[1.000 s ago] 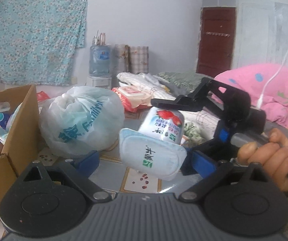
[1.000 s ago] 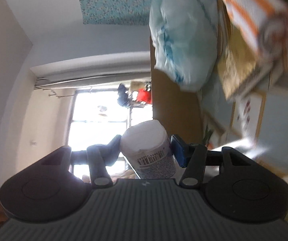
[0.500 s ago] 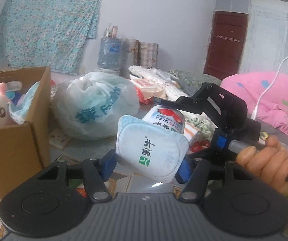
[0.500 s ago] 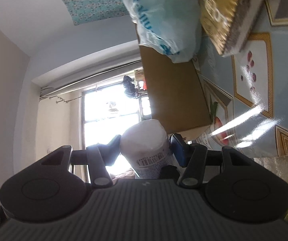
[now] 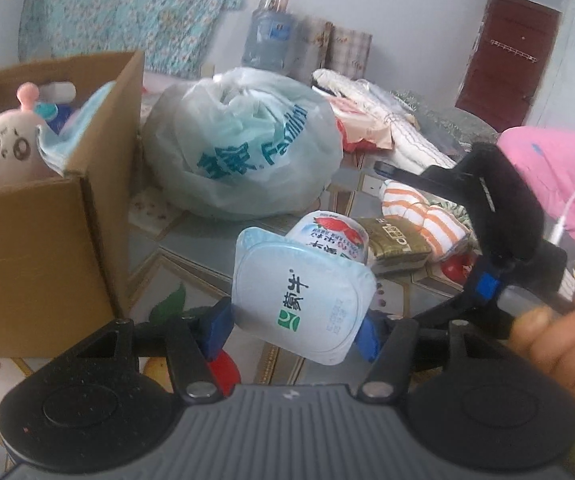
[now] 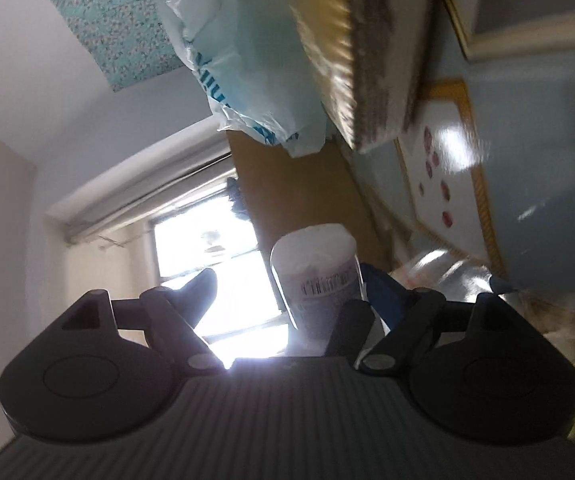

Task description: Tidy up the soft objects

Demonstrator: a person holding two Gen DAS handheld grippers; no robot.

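My left gripper [image 5: 293,326] is shut on a white yogurt cup [image 5: 303,296] with a green logo on its lid. Behind it stands a strawberry yogurt cup [image 5: 329,236]; it also shows in the right wrist view [image 6: 319,276]. My right gripper [image 6: 287,292] has opened: its left finger stands apart from the cup, the right finger is beside it. The right gripper's body [image 5: 503,216] and the hand show in the left wrist view. A cardboard box [image 5: 43,232] at left holds a pink plush toy [image 5: 3,148] and soft things.
A white plastic bag with blue print [image 5: 243,148] sits mid-table. A gold packet [image 5: 395,240], an orange-striped cloth [image 5: 427,216] and folded fabrics [image 5: 371,108] lie right of it. A pink quilt [image 5: 555,168] is at far right. The right wrist view is rolled sideways and blurred.
The right gripper's jaws have spread away from the strawberry cup. The left gripper, still holding its cup, has drawn back and left, bringing the box closer in view.
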